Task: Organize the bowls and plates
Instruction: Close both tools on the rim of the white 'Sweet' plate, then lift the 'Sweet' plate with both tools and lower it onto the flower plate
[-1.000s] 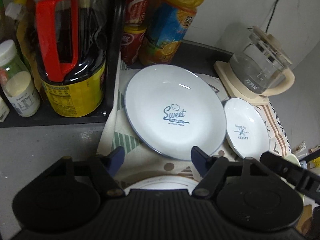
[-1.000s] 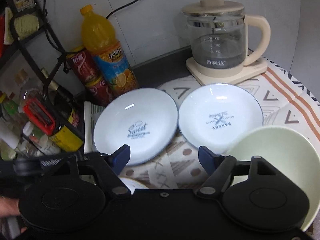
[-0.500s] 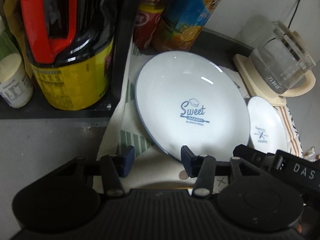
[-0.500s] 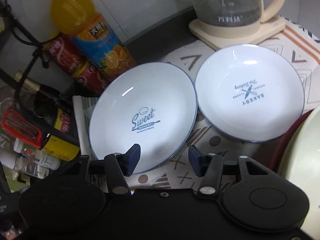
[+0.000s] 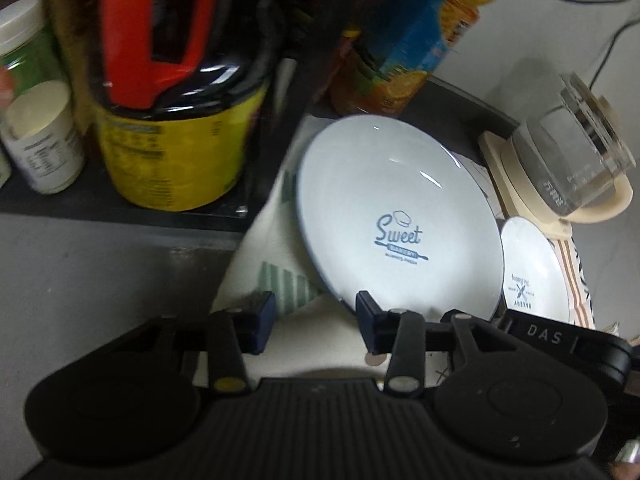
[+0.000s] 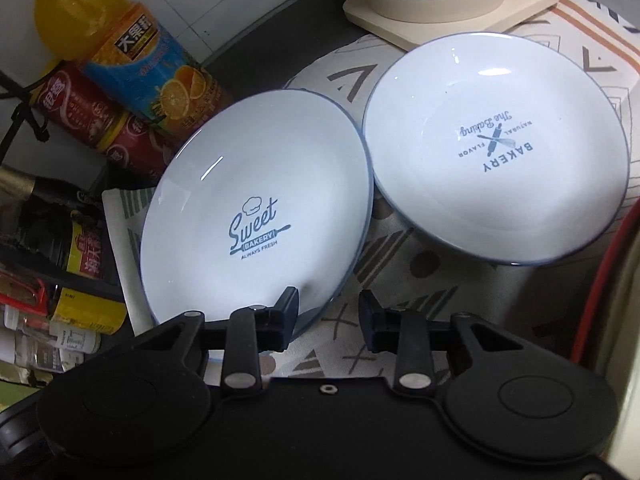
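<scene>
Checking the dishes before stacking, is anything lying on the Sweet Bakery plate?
No, the Sweet Bakery plate shows only its printed logo on a bare white face.

Both wrist views close, angled steeply down, sharing the Sweet plate [image 5: 400, 216] [image 6: 256, 216]

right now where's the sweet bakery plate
In the right wrist view the Sweet Bakery plate lies on the patterned cloth, left of the other bakery plate and just in front of the orange juice bottle.

Two white plates [image 6: 256, 216] [image 6: 496, 148], one juice bottle [image 6: 120, 44], two red cans [image 6: 76, 108], one kettle [image 5: 576, 160].
</scene>
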Demonstrator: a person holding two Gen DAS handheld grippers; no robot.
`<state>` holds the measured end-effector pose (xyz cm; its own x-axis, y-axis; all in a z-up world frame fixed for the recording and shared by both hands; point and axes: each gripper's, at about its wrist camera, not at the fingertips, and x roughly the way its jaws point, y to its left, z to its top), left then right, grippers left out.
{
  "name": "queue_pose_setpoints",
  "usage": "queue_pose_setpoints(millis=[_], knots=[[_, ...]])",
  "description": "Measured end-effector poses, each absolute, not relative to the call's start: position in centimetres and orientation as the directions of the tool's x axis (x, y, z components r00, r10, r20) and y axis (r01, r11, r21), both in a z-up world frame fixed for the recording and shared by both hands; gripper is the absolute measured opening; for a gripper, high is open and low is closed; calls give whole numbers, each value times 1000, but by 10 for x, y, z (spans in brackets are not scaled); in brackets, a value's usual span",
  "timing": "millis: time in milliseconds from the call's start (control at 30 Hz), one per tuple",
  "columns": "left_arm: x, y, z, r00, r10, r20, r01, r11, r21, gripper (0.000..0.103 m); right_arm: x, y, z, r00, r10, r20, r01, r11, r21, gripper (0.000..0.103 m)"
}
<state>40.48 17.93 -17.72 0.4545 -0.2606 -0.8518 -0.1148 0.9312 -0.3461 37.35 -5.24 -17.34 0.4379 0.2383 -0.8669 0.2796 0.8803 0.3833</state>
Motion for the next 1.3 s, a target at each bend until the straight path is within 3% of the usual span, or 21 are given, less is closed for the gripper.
queue_pose_setpoints(millis=[200,300,633,967,1033,1133,1300], knots=[[405,185,-178,455,-267,-850,-136,922,-362,43,372,-54,-182,464,256,-848,287,862,417,26],[404,187,-174,460,-265,-847,-147,918,-367,43,374,-51,-182,473,261,-842,279,862,423,17],[407,188,-176,483,-282,-829,-156,904,-398,43,370,-63,-180,487,282,-827,317,825,467,13],[415,180,-199,457,-278,-845,-217,887,-409,41,363,-61,-171,471,258,-844,286,860,422,13],[417,180,-201,463,-297,-835,-209,879,-428,35,364,-60,-168,470,251,-846,270,872,409,13],[420,184,-207,461,-330,-824,-227,853,-469,13,364,-58,-166,470,243,-849,250,885,392,13],[419,181,-199,484,-328,-811,-205,859,-470,10,360,-51,-158,497,219,-840,208,910,360,14]])
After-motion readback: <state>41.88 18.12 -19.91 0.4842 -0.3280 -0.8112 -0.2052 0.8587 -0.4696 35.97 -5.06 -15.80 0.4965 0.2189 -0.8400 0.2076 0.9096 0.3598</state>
